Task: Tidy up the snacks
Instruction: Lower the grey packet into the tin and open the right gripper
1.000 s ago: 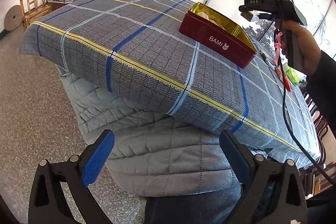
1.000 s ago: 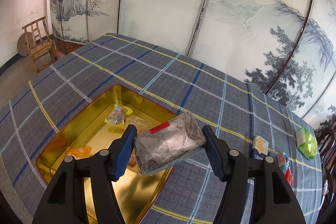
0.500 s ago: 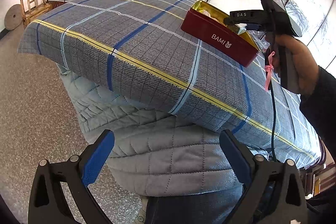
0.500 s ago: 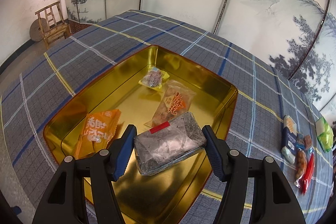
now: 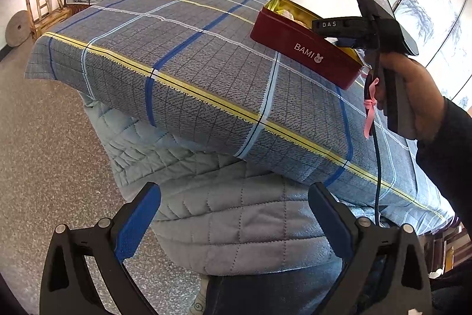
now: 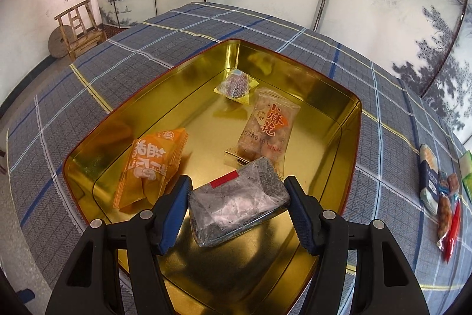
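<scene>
My right gripper (image 6: 239,208) is shut on a grey speckled snack packet (image 6: 239,205) with a red label, holding it low inside the open tin (image 6: 351,143), which is gold inside and red outside. In the tin lie an orange packet (image 6: 153,164), a clear packet with red characters (image 6: 268,126) and a small purple and yellow packet (image 6: 236,84). In the left wrist view the red tin (image 5: 306,55) stands on the checked tablecloth, with the person's hand (image 5: 413,90) holding the right gripper over it. My left gripper (image 5: 233,214) hangs open and empty below the table edge.
Several loose snacks (image 6: 442,191) lie on the blue checked tablecloth (image 6: 118,70) to the right of the tin, with a green packet (image 6: 466,170) beyond them. A wooden chair (image 6: 79,28) stands by the far wall. The cloth hangs over a quilted cover (image 5: 206,197) by the left gripper.
My right gripper has come down and forward with the grey packet, from above the tin's near rim to low inside it. The left gripper has stayed where it was.
</scene>
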{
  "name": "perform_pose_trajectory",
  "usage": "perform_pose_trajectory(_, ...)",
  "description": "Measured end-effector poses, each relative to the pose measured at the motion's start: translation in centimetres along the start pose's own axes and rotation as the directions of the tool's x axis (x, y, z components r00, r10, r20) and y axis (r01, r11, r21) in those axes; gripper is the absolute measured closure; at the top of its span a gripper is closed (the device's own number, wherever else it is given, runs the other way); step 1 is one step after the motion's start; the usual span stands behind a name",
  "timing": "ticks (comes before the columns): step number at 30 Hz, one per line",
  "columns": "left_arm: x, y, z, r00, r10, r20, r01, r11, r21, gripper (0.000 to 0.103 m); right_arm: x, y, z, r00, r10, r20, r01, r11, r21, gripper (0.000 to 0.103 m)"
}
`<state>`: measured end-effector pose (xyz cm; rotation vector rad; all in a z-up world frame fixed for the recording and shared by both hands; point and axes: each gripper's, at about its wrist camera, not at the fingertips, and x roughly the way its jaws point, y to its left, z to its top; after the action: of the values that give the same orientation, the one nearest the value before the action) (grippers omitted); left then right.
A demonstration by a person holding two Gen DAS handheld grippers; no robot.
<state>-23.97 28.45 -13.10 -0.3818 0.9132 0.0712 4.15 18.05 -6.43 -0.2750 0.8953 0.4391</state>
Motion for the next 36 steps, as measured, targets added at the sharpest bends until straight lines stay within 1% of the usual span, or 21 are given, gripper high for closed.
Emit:
perform_pose_trajectory(4, 0.0, -0.2, -0.1, 1.000, 0.004, -0.004, -0.004, 1.000, 0.005, 0.004, 0.2, -0.2, -0.2, 1.000, 0.008, 0.001, -0.008, 1.000, 0.015, 0.038)
perform_pose_trajectory(11, 0.2, -0.1, 0.0, 1.000, 0.018, -0.018, -0.018, 1.000, -0.001, 0.004, 0.2, -0.1, -0.5, 0.999, 0.000, 0.033, 0.000, 1.000, 0.011, 0.038)
perform_pose_trajectory(13, 0.1, -0.4, 0.1, 1.000, 0.023, -0.017, -0.023, 1.000, 0.008, 0.004, 0.5, -0.2, -0.6, 1.000, 0.003, 0.030, -0.003, 1.000, 0.015, 0.038)
perform_pose_trajectory(14, 0.0, -0.5, 0.1, 0.999, 0.027, -0.016, -0.027, 1.000, 0.013, 0.004, 0.5, -0.1, -0.7, 0.999, -0.015, 0.039, 0.014, 1.000, 0.009, 0.038)
perform_pose_trajectory(16, -0.1, -0.7, 0.1, 0.999, 0.035, -0.010, -0.035, 0.999, 0.022, 0.004, 0.5, -0.1, -0.7, 0.999, -0.020, 0.045, 0.019, 1.000, 0.010, 0.038)
perform_pose_trajectory(22, -0.1, -1.5, 0.2, 0.998, 0.061, -0.029, -0.060, 0.997, 0.039, 0.004, 0.3, -0.1, -0.7, 0.998, -0.007, 0.057, 0.007, 1.000, 0.003, 0.037)
perform_pose_trajectory(25, -0.4, -2.4, 0.3, 0.997, 0.081, -0.018, -0.079, 0.994, 0.070, 0.004, 0.3, -0.2, -0.7, 0.998, 0.024, 0.062, -0.025, 1.000, 0.004, 0.033)
perform_pose_trajectory(26, -0.5, -2.8, 0.3, 0.996, 0.088, -0.013, -0.086, 0.993, 0.079, 0.004, 0.1, -0.3, -0.8, 0.996, 0.051, 0.069, -0.051, 0.999, 0.009, 0.028)
perform_pose_trajectory(27, -0.6, -3.1, 0.4, 0.995, 0.095, -0.010, -0.094, 0.992, 0.088, 0.004, -0.1, -0.5, -0.8, 0.994, 0.078, 0.081, -0.080, 0.997, 0.013, 0.024)
perform_pose_trajectory(28, -0.7, -3.4, 0.4, 0.994, 0.105, -0.009, -0.104, 0.990, 0.096, 0.004, -0.3, -0.6, -0.9, 0.990, 0.100, 0.096, -0.102, 0.995, 0.013, 0.023)
perform_pose_trajectory(30, -0.7, -4.1, 0.6, 0.992, 0.128, -0.005, -0.126, 0.986, 0.113, 0.004, -1.3, -0.9, -1.0, 0.985, 0.115, 0.130, -0.118, 0.993, 0.017, 0.022)
perform_pose_trajectory(32, -0.6, -5.0, 0.9, 0.989, 0.146, -0.001, -0.144, 0.980, 0.136, 0.004, -2.9, -1.6, -1.2, 0.971, 0.154, 0.181, -0.158, 0.987, 0.005, 0.018)
perform_pose_trajectory(33, -0.6, -5.6, 1.1, 0.989, 0.149, 0.005, -0.148, 0.977, 0.152, 0.004, -4.1, -2.2, -1.3, 0.961, 0.171, 0.216, -0.173, 0.985, -0.010, 0.018)
perform_pose_trajectory(34, -0.5, -6.3, 1.3, 0.989, 0.150, 0.013, -0.150, 0.974, 0.169, 0.004, -5.4, -3.0, -1.6, 0.949, 0.172, 0.265, -0.171, 0.985, -0.025, 0.017)
perform_pose_trajectory(36, -0.1, -7.8, 1.9, 0.991, 0.133, 0.024, -0.136, 0.971, 0.198, 0.004, -7.7, -5.6, -2.6, 0.931, 0.136, 0.339, -0.133, 0.991, -0.032, 0.005)
